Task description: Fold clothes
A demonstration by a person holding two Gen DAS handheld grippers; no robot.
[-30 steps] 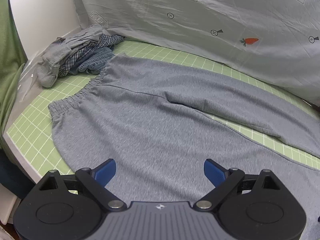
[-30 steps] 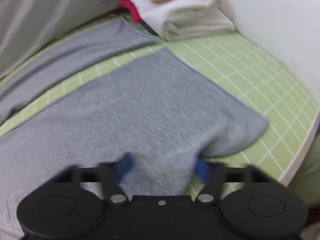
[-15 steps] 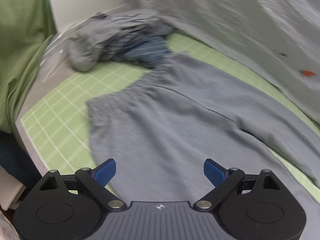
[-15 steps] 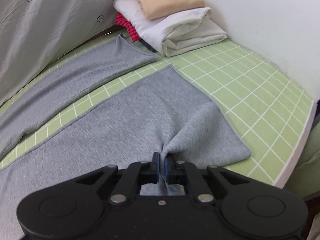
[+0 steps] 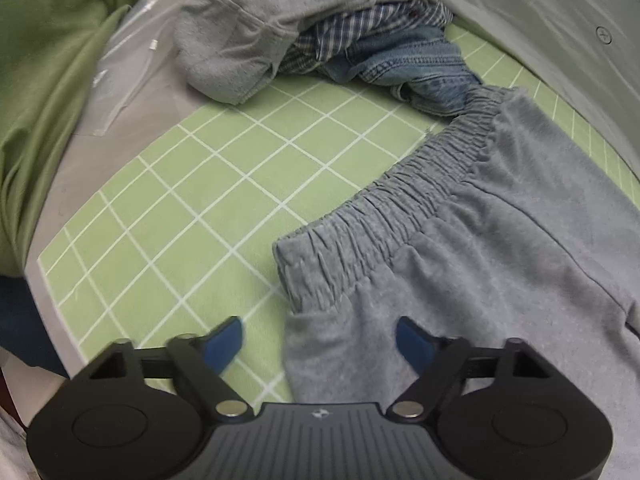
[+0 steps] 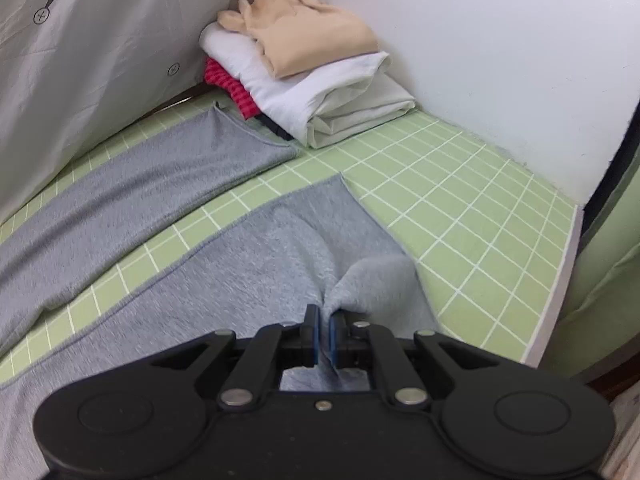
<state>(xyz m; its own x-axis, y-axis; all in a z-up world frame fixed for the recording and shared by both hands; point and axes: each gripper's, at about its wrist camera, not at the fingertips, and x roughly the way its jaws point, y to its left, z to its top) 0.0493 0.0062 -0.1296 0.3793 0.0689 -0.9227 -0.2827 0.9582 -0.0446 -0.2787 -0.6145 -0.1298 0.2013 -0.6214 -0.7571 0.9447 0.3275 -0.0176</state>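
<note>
Grey sweatpants [image 5: 500, 248] lie flat on a green gridded mat [image 5: 208, 200]. In the left wrist view their elastic waistband [image 5: 400, 196] runs diagonally, and its near corner lies between the fingers of my left gripper [image 5: 320, 344]. That gripper's jaws are closing, with the blue pads still apart from the cloth. In the right wrist view both legs of the sweatpants [image 6: 120, 200] stretch away to the left. My right gripper [image 6: 325, 336] is shut on the near leg's hem, and the cloth is bunched and lifted at the pads.
A heap of unfolded clothes [image 5: 320, 28], grey, checked and denim, lies beyond the waistband. A folded stack [image 6: 316, 80] of beige, white and red items sits in the far corner by the white wall [image 6: 500, 60]. A patterned grey sheet [image 6: 100, 60] hangs behind. The mat's edge [image 6: 560, 280] is at right.
The left gripper swept left over the pants to the waistband corner and its jaws narrowed. The right gripper shut on the leg hem and lifted it, bunching the cloth.
</note>
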